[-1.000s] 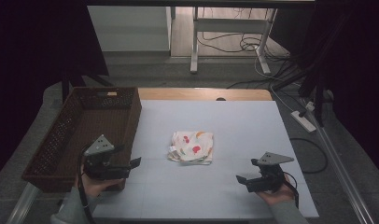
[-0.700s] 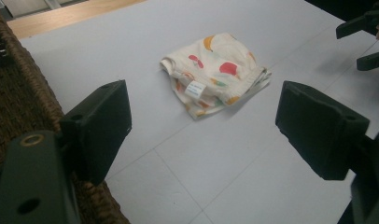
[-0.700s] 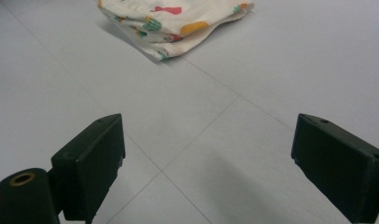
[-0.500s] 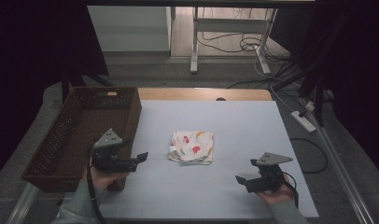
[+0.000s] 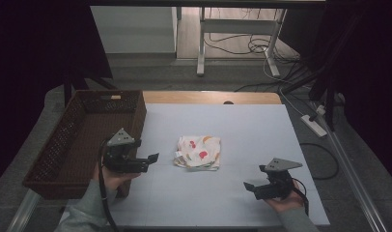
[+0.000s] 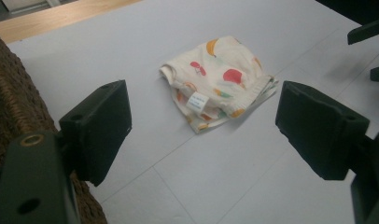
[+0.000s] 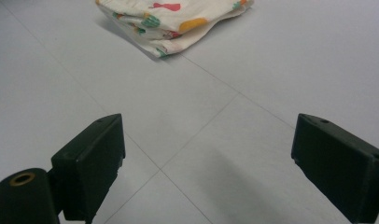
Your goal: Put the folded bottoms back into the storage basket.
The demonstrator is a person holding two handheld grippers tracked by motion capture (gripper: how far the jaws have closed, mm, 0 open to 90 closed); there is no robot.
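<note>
Approach is the step we judge to be in hand: our left gripper (image 5: 153, 158) hangs with jaws spread wide and empty, aimed at the folded patterned cloth (image 5: 199, 152) lying mid-table, near it but not touching. Our right gripper (image 5: 248, 186) rests low at the near right, jaws likewise spread, well apart from the cloth. Next, we would need to bring the left jaws down over the cloth's near-left edge and close on all layers. We count one cloth, one wicker basket (image 5: 83, 126) at the left, two grippers, one table (image 5: 261, 125).
</note>
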